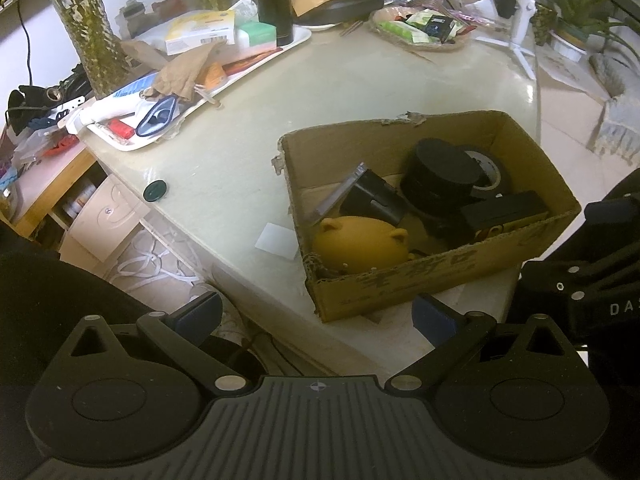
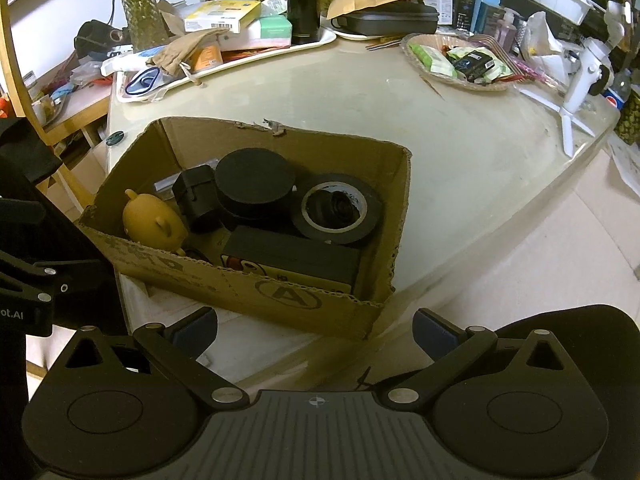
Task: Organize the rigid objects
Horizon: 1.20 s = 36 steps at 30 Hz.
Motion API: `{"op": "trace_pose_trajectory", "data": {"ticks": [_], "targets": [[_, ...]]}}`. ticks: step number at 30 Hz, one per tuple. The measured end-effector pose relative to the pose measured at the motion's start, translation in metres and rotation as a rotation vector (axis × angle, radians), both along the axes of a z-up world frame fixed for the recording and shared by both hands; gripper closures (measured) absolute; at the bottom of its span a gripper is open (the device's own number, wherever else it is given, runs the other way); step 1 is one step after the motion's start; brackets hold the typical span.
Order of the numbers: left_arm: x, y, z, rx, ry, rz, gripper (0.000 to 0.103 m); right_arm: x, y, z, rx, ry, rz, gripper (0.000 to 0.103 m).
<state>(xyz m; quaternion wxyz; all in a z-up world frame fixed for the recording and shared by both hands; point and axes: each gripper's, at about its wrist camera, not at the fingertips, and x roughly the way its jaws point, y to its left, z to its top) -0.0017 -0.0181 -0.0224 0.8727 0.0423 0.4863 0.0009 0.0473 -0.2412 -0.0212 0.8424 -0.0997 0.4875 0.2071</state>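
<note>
With both my left gripper [image 1: 316,316] and right gripper [image 2: 316,326] spread wide and empty, the packed cardboard box [image 2: 280,300] just ahead overhangs the table [image 2: 460,168] edge, so a nudge could tip it.

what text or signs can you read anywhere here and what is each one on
"DAS", cut off by the frame edge: on the right gripper.
"ot.AI", start hidden: on the left gripper.
"A" inside a printed ring: front wall of the cardboard box.
Print on the yellow-and-white carton, the snack packets in the basket and the bottles: too small to read.
</note>
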Motion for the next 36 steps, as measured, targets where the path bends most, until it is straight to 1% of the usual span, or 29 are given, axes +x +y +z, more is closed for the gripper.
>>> {"op": "trace_pose_trajectory", "data": {"ticks": [36], "targets": [[-0.0001,0.0002,0.0009,-0.001,-0.001,0.004,0.000,0.0008,-0.0026,-0.0003,0.004,0.002,-0.010,0.000]]}}
